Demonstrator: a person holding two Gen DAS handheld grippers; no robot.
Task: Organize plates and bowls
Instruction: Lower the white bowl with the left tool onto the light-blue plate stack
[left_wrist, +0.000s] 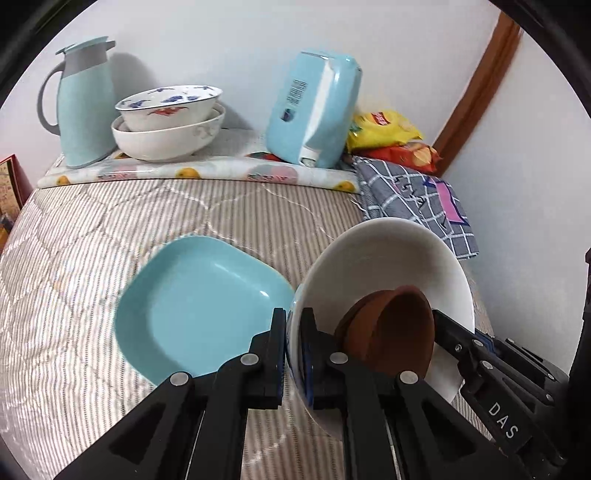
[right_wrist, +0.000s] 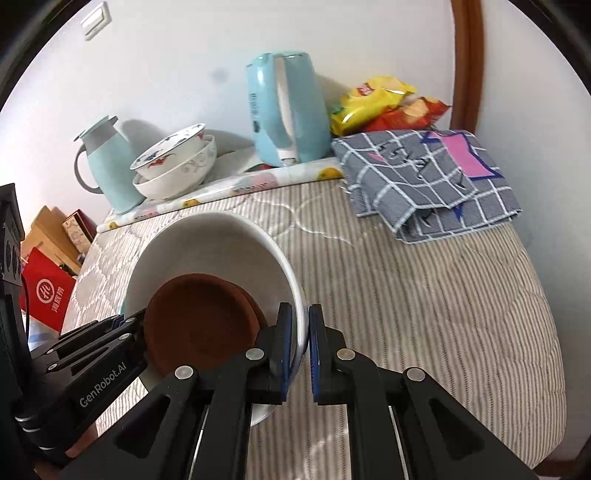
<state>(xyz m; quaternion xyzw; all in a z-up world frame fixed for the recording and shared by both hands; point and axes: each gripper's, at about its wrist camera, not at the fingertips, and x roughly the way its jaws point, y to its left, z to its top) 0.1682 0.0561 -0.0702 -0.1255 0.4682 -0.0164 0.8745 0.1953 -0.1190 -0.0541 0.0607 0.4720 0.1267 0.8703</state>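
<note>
Quilted bedspread (left_wrist: 110, 229) (striped); glossy round bowl (left_wrist: 388, 258)

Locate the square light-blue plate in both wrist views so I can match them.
Left wrist: the square light-blue plate lies lower centre-left on the striped quilt, beside the white bowl.
Right wrist: essentially not in view, behind the white bowl.
Shared landmark: the light-blue electric kettle.
</note>
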